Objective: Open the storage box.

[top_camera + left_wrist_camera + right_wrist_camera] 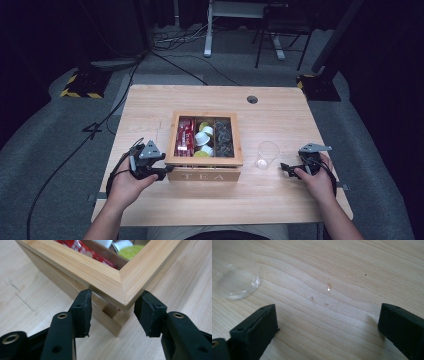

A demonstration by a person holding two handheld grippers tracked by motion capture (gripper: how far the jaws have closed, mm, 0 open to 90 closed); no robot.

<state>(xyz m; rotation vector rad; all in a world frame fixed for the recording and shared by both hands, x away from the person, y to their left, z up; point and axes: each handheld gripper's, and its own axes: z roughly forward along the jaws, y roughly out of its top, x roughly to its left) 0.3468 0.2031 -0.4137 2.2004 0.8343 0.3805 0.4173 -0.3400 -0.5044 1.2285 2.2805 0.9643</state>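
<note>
- Left gripper (pixel 112 313): jaws spread, straddling near left corner of tea box (pixel 204 172), under its slightly raised lid.
- Right gripper (pixel 327 332): jaws spread wide over bare tabletop (pixel 342 270).
- Clear cup (pixel 267 154): just right of box.
- Tea box: mid-tabletop, sachets inside.

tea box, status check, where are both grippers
Left gripper open, jaws astride tea box lid corner. Right gripper open, beside clear cup. Nothing in the way.
</note>
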